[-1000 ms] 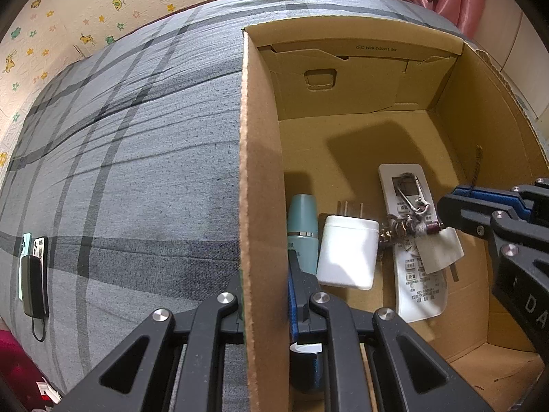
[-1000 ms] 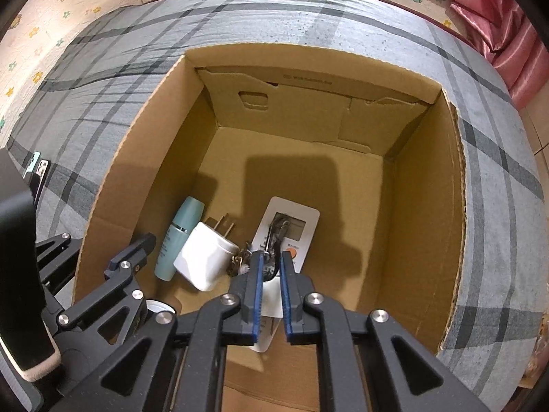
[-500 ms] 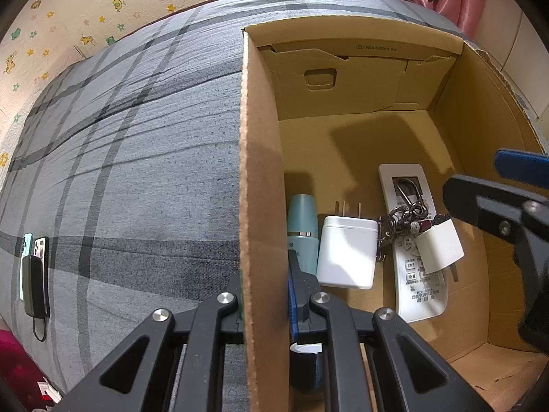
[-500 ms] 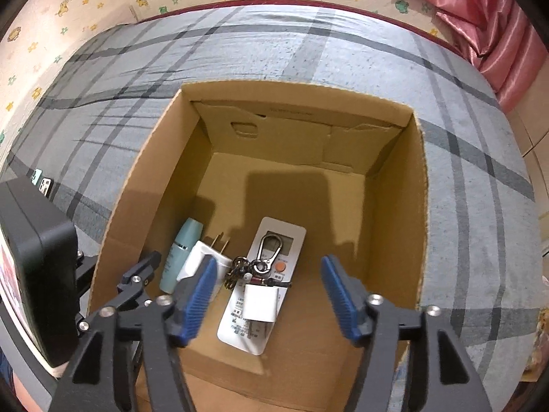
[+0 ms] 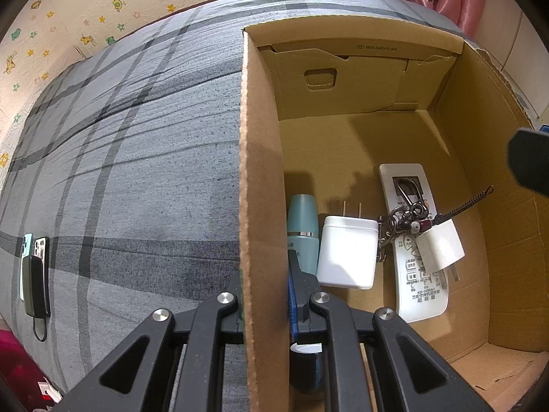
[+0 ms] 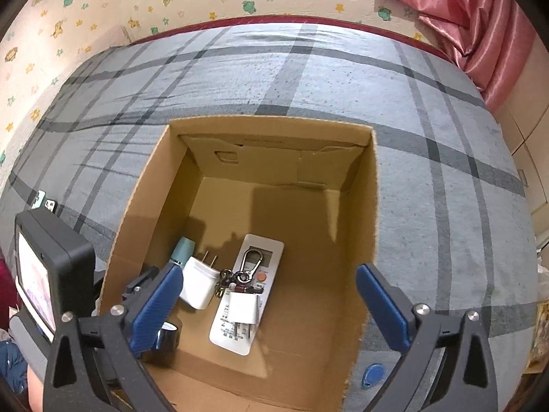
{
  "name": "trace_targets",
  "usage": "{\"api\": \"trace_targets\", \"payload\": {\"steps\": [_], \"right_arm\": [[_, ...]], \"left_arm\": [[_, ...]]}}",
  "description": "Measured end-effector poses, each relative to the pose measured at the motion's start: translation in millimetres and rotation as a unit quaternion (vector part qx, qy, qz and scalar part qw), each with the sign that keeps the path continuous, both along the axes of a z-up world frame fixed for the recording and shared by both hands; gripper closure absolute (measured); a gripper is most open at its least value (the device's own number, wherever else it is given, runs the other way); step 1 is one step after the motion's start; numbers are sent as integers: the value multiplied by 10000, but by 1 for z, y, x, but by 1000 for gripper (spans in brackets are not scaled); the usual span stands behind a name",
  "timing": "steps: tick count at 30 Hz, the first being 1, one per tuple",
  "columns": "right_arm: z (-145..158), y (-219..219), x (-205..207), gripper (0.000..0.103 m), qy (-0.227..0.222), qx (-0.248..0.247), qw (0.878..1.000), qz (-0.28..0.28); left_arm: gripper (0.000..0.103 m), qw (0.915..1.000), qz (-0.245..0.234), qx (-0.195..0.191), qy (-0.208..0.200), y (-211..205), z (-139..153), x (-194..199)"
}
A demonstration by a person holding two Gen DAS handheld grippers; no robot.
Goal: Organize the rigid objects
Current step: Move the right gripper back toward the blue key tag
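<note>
An open cardboard box (image 5: 260,171) stands on a grey plaid bed. My left gripper (image 5: 266,295) is shut on the box's left wall, one finger inside and one outside. On the box floor lie a teal bottle (image 5: 302,216), a white charger (image 5: 346,254) and a white remote (image 5: 422,302). A key bunch with a small white plug (image 5: 439,243) rests across the remote. My right gripper (image 6: 267,273) hangs above these, over the box (image 6: 370,206). Its jaws are opening wide, with nothing between the blue pads (image 6: 154,305). The key bunch (image 6: 243,309) lies free below.
A dark round tape roll (image 6: 168,336) sits in the box's near left corner. A blue tag (image 6: 372,376) lies on the sheet outside the box's right wall. Two phones and a power bank (image 5: 34,274) lie at the bed's left edge. A pink curtain (image 6: 480,27) hangs at the back right.
My right gripper has opened and let go of the key bunch, which now lies on the remote. It has also risen above the box. The left gripper kept its grip on the wall.
</note>
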State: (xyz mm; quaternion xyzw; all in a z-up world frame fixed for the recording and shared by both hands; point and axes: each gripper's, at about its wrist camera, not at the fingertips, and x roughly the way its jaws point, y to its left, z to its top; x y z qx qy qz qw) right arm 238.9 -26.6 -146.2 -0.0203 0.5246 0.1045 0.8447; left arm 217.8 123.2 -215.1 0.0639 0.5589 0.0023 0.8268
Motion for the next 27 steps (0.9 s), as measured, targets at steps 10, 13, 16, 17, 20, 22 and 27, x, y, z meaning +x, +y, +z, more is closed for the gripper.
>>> {"api": "trace_targets", "payload": {"steps": [10,13,16,17,20,22,27], "right_arm": [[8,-39,-6,0,-88,-3,9995,-307],[12,-53,-9,0,-116,-3,9992,-387],[16,-69,-13,0,-154,-21,9987,-481],[17,-74,-14,0,-156,-24,9985,-517],[18,-89,-18,0,-161,-41,9980,-609],[16,-100,-22,0,-147,-66,9976,-668],[9,-119,-35,0,-159,-165,9966,-789]], "left_arm": [[89,10000,5,-16,-8,0,0,-1],[89,10000,0,1,-5,-1,0,0],[89,10000,2,-6,-9,-1,0,-1],[89,10000,4,-6,-8,-1,0,-1],[89,10000,5,-4,-11,-1,0,-1],[89,10000,6,-6,-12,-1,1,-1],[89,10000,7,-11,-6,0,1,0]]}}
